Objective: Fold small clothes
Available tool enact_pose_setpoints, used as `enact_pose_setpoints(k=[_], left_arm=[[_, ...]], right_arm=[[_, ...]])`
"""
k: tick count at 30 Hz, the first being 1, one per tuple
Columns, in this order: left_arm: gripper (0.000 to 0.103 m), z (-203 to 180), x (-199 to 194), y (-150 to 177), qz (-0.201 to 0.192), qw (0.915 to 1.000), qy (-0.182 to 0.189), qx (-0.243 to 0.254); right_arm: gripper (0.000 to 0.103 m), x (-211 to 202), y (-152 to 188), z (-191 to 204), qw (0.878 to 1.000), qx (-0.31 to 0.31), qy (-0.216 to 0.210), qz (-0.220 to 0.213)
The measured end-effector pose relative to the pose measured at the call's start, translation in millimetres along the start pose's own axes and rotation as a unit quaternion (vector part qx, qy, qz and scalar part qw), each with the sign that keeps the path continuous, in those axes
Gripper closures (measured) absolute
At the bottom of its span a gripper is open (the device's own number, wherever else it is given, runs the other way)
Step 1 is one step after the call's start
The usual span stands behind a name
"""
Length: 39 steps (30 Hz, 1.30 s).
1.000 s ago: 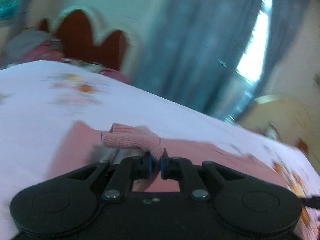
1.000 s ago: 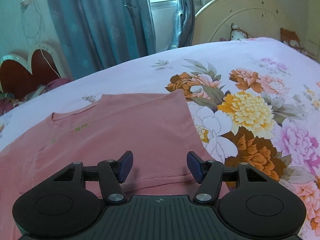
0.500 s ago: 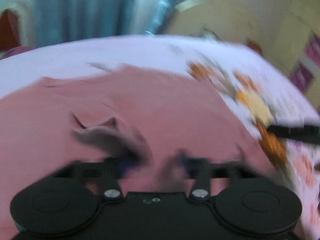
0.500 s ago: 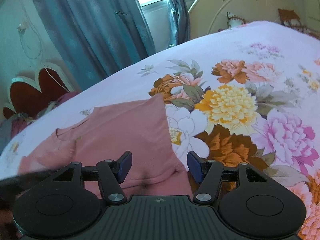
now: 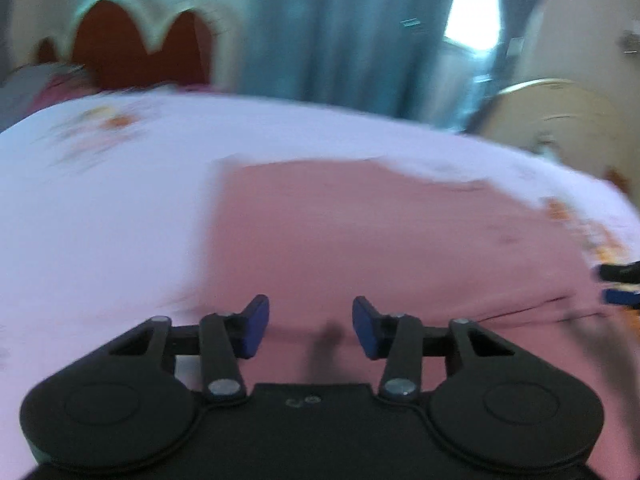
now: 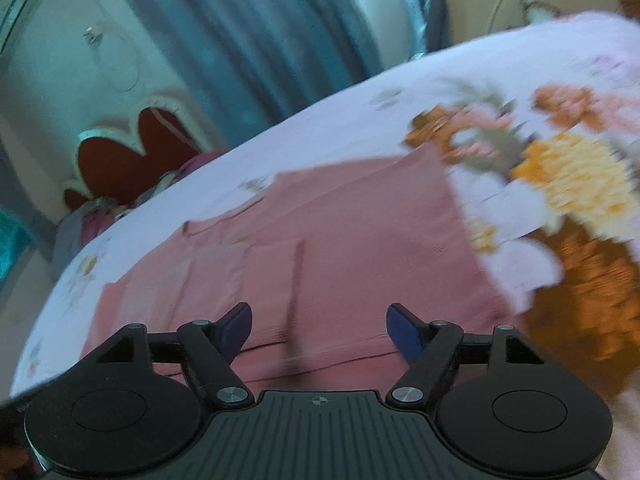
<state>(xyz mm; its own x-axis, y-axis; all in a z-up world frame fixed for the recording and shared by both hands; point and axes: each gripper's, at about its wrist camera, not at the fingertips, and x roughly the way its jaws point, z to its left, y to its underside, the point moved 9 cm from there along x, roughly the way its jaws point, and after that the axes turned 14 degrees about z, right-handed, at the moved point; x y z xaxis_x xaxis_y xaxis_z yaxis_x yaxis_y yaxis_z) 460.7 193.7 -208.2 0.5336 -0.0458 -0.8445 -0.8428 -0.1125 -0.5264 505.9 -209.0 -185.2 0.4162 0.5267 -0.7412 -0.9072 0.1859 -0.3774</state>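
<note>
Pink shirt (image 5: pixel 360 240) flat on floral bedsheet (image 5: pixel 100 220), one side folded inward, left gripper (image 5: pixel 310 330) spread apart and empty over shirt's near hem, right gripper (image 6: pixel 318 330) likewise parted, empty, above shirt, curtain (image 6: pixel 248 32) beyond bed

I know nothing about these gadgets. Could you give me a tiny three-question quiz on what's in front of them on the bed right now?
1. True or false: the left gripper is clamped on the pink shirt.
2. What lies under the pink shirt: A) a wooden table, B) a floral bedsheet, C) a carpet?
3. Fill in: the right gripper has its jaws ____.

Key: 1 false, both its blue pads stand apart with nothing between them. 2 B. 3 open.
</note>
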Motion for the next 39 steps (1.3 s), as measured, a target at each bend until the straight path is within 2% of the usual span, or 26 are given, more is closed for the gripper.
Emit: enact_pose_setpoints(k=[3,5,6,7,9,11,12,13,16,18,19,21,23,25,28,30,31,32,33,34,35,36,39], left_arm=[[0.061,39.9,9.2,8.9,0.027,0.9991,-0.032,-0.007],[0.059,42.4,20.0,7.1,0.027,0.9993,-0.027,-0.002],[0.059,43.4,22.4,5.0,0.021,0.9995,-0.024,0.001],[0.059,44.6,24.6,3.2,0.017,0.9996,-0.022,0.004],[0.066,40.7,30.1,-5.3,0.011,0.9999,-0.007,0.009],[0.085,43.3,33.4,-7.8,0.008,0.9999,0.006,0.013],[0.092,41.2,33.8,-9.5,0.003,0.9998,0.013,0.011],[0.094,42.3,32.7,-11.3,-0.002,0.9997,0.023,0.007],[0.094,48.8,27.2,-11.0,-0.014,0.9995,0.028,-0.007],[0.094,56.7,26.8,-6.5,-0.005,0.9991,0.038,-0.015],[0.094,59.3,27.7,-5.1,-0.003,0.9988,0.045,-0.018],[0.094,60.2,28.8,-4.3,-0.001,0.9987,0.05,-0.013],[0.094,59.1,28.7,-6.5,0.002,0.9987,0.049,-0.009],[0.094,58.9,27.8,-8.3,0.005,0.9987,0.05,-0.005],[0.094,57.9,30.9,-7.6,0.012,0.9986,0.05,0.004],[0.089,56.6,28.8,-5.9,0.024,0.9981,0.054,0.018],[0.082,58.0,24.7,-3.9,0.03,0.9978,0.056,0.022],[0.068,62.4,17.2,-2.4,0.028,0.9981,0.051,0.02],[0.062,65.8,6.5,-2.4,0.014,0.9987,0.043,0.022],[0.053,64.9,-5.5,-4.8,-0.008,0.9988,0.038,0.031],[0.048,60.5,-12.7,-7.7,-0.023,0.9984,0.036,0.036],[0.046,52.4,-15.3,-12.3,-0.031,0.9978,0.043,0.04],[0.044,17.4,3.5,-23.1,-0.02,0.9959,0.069,0.055]], right_arm=[[0.03,22.2,-2.3,5.4,1.0,0.006,0.002,0.019],[0.034,33.8,-4.2,11.0,1.0,0.006,-0.003,0.027],[0.058,38.8,-5.1,13.5,0.999,0.003,-0.006,0.034],[0.075,46.1,-4.9,16.0,0.999,0.0,0.002,0.047],[0.075,51.2,-7.6,18.6,0.999,-0.003,0.013,0.043],[0.075,53.2,-10.6,22.3,0.999,-0.004,0.016,0.043],[0.096,53.7,-11.5,24.8,0.999,-0.011,0.018,0.044],[0.096,51.8,-12.5,27.5,0.999,-0.018,0.027,0.04],[0.096,21.1,-20.8,43.6,0.998,-0.043,0.035,-0.009],[0.096,0.8,-20.8,52.6,0.997,-0.058,0.033,-0.034],[0.096,-0.8,-18.3,53.3,0.997,-0.062,0.037,-0.034],[0.096,16.4,-6.9,45.3,0.996,-0.066,0.062,-0.004],[0.096,36.8,5.7,30.8,0.997,-0.034,0.063,0.03],[0.096,37.9,12.6,27.6,0.998,-0.018,0.059,0.026],[0.096,37.7,14.8,29.0,0.997,-0.029,0.066,0.024],[0.096,39.4,12.4,24.2,0.997,-0.021,0.064,0.028],[0.095,37.0,9.7,22.9,0.997,-0.017,0.065,0.028],[0.091,30.3,6.2,21.1,0.996,-0.016,0.084,0.019],[0.069,20.2,0.9,22.1,0.993,-0.025,0.116,-0.001],[0.055,7.1,-2.8,25.8,0.99,-0.043,0.132,-0.03],[0.055,-1.0,-5.8,33.1,0.989,-0.062,0.122,-0.046],[0.055,-1.1,-7.4,39.2,0.99,-0.071,0.114,-0.044],[0.057,22.3,-6.1,58.0,0.987,-0.108,0.114,-0.017]])
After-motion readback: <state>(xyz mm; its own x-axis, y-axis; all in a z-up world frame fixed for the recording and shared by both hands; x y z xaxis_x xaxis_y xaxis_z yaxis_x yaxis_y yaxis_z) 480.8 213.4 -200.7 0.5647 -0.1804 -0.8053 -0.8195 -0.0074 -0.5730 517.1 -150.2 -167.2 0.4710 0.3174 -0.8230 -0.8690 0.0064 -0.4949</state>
